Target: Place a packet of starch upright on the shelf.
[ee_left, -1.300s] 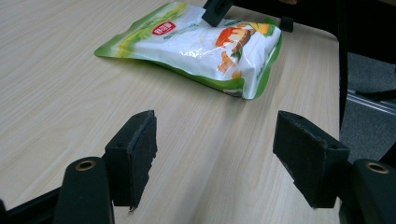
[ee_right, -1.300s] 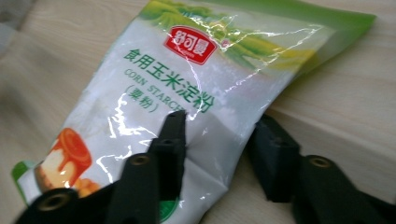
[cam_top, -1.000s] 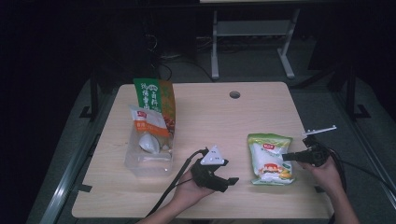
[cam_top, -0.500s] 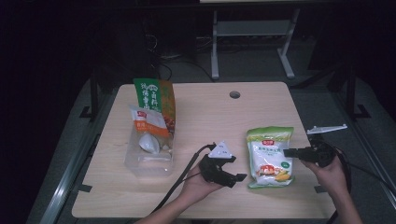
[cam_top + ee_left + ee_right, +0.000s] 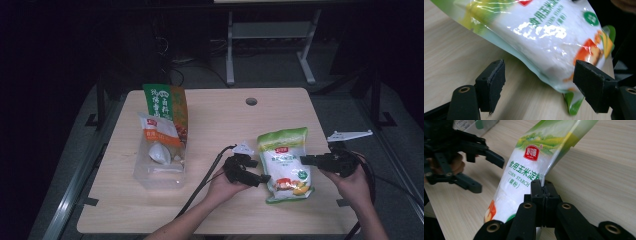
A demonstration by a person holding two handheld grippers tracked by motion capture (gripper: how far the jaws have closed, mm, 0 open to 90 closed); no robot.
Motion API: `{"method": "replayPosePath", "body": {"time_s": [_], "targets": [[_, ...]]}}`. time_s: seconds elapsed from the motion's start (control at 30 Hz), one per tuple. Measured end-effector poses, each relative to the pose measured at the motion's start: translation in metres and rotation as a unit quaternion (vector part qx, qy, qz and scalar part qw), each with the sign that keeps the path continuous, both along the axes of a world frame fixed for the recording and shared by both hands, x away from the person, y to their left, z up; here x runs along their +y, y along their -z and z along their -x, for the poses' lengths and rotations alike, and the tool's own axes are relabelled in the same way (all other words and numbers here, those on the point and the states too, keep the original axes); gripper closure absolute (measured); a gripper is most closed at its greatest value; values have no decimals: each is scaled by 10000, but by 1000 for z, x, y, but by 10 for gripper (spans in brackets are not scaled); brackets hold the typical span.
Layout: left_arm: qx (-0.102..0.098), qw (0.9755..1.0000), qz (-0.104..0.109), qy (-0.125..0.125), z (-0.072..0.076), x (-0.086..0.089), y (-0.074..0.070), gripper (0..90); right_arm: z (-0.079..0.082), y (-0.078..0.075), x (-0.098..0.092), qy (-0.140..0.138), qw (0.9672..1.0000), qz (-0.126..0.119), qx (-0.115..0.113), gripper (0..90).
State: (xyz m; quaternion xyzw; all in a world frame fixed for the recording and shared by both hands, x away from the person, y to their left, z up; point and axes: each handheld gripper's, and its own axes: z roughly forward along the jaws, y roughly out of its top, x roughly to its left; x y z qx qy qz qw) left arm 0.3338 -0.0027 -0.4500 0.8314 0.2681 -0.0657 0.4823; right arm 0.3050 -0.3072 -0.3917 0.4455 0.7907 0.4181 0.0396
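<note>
A white and green corn starch bag point(image 5: 285, 160) lies tilted on the wooden table point(image 5: 215, 125), its right edge lifted. My right gripper point(image 5: 305, 160) is shut on that edge; in the right gripper view the jaws point(image 5: 543, 187) pinch the bag point(image 5: 524, 172) at its seam. My left gripper point(image 5: 260, 177) sits at the bag's lower left corner. Its jaws have just been opening. In the left gripper view the open gripper point(image 5: 539, 77) straddles the bag's lower end point(image 5: 544, 32) and the pads do not press it. The right gripper view has the left gripper point(image 5: 487, 173) beside the bag.
A clear plastic bin point(image 5: 160, 167) with food packets stands at the left, and a green and orange bag point(image 5: 165, 105) stands upright behind it. A cable hole point(image 5: 251, 101) lies near the table's far edge. Cables trail off the front edge.
My left gripper has moved right up to the bag's lower corner. The right gripper has risen, tipping the bag's right edge off the table.
</note>
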Motion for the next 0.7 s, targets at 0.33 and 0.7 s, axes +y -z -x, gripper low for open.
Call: {"method": "replayPosePath", "body": {"time_s": [0.33,0.7], "targets": [[678,9967,397,218,-13,-14,8,474,2,-7,8,-181,9996,24,-197,885],[181,9981,534,-243,-11,-2,-15,793,1,-14,19,-229,9984,-193,-473,886]]}}
